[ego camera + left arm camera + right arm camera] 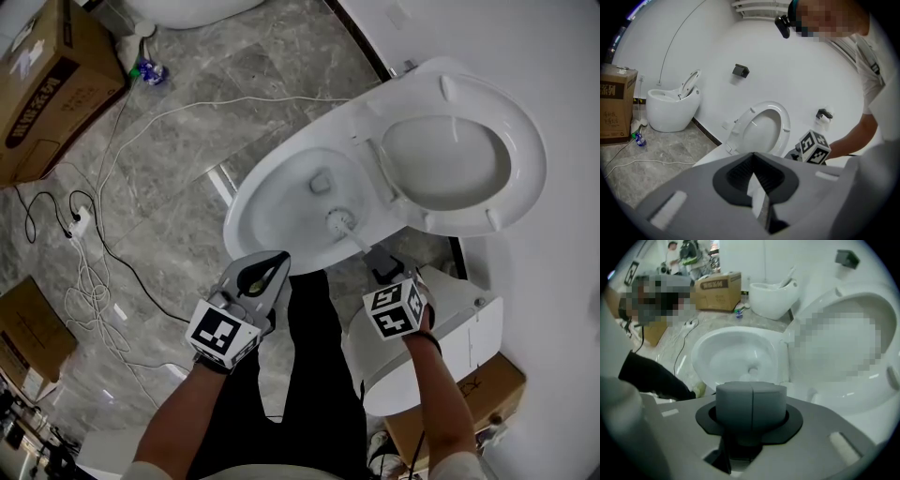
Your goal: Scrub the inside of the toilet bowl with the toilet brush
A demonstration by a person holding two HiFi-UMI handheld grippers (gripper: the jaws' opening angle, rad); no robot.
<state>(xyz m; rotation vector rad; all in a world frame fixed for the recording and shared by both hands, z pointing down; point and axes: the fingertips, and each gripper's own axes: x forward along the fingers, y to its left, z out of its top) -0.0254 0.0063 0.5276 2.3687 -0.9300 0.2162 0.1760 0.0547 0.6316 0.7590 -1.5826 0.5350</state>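
Note:
The white toilet bowl (281, 202) stands open, with its seat and lid (469, 150) raised to the right. A white toilet brush (339, 222) has its head inside the bowl near the front right wall. Its handle runs back to my right gripper (376, 255), which is shut on it. In the right gripper view the shut gripper (751, 401) hides the handle, and the brush head (751, 374) shows low in the bowl (736, 352). My left gripper (278, 259) hovers at the bowl's near rim, shut and holding nothing. The left gripper view shows the raised seat (761, 126).
Cardboard boxes (47, 84) lie at the left, and another (473, 394) at the lower right. White cables and a power strip (80, 223) trail over the grey marble floor. A second white toilet (670, 110) stands by the wall. A white fixture (431, 352) sits beside my right arm.

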